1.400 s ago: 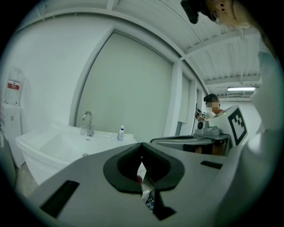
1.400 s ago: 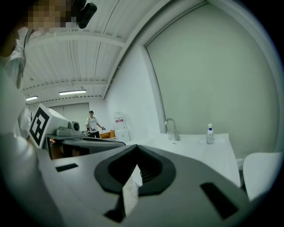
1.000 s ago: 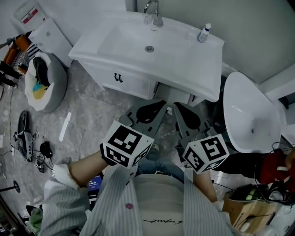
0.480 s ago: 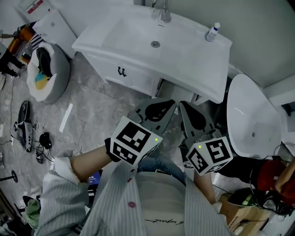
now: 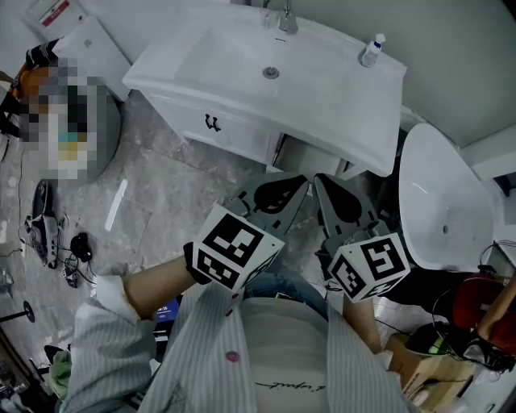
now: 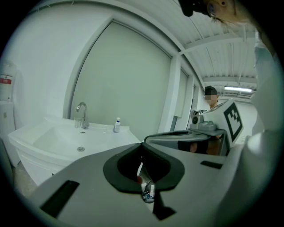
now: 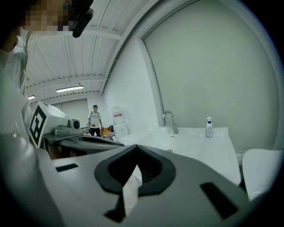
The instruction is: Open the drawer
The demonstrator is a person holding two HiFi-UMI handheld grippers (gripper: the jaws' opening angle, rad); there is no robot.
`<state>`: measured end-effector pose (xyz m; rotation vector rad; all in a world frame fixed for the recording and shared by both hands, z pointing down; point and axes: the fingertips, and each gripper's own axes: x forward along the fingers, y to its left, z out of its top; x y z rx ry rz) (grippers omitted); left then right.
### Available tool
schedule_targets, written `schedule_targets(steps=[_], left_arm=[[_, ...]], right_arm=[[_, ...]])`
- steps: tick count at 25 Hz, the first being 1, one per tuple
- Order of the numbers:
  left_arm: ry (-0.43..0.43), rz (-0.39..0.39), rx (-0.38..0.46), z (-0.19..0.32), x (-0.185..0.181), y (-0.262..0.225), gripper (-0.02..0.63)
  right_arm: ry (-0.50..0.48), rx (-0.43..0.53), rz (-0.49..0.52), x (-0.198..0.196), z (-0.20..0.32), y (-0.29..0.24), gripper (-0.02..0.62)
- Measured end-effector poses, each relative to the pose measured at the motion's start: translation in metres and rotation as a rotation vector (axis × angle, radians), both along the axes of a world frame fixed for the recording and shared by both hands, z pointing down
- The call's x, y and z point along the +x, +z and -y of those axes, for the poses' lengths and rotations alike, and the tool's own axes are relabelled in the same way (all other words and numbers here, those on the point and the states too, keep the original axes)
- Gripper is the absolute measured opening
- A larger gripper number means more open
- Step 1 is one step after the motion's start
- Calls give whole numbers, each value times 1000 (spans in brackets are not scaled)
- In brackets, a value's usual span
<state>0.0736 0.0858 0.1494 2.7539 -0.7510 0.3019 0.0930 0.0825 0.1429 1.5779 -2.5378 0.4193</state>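
Note:
The white vanity drawer (image 5: pixel 230 139) with a small dark handle (image 5: pixel 212 123) sits shut under the sink basin (image 5: pixel 242 60) in the head view. Both grippers hover side by side in front of the person, short of the vanity and to the right of the handle. My left gripper (image 5: pixel 300 179) is shut and holds nothing; its jaws meet in the left gripper view (image 6: pixel 142 144). My right gripper (image 5: pixel 319 179) is also shut and empty, with its tips together in the right gripper view (image 7: pixel 135 146). Neither touches the drawer.
A faucet (image 5: pixel 286 18) and a soap bottle (image 5: pixel 369 50) stand on the sink. A white toilet-like fixture (image 5: pixel 439 202) is close at the right. Cables and tools (image 5: pixel 44 234) lie on the floor at left. A person (image 7: pixel 94 119) stands far behind.
The head view has shifted slightly, so the vanity sits a little higher and further right in the picture. Both grippers keep nearly the same place and stay shut.

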Motion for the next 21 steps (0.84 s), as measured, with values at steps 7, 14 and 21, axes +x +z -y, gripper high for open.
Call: schedule_targets(steps=[7, 14, 21], left_arm=[[10, 10, 1, 3, 3, 4, 14], [17, 16, -5, 2, 4, 10, 14], [20, 20, -14, 3, 4, 11, 14]], right_arm=[[-4, -10, 8, -1, 4, 4, 8], [8, -38, 31, 4, 5, 12, 8], [3, -57, 39, 4, 5, 15, 8]])
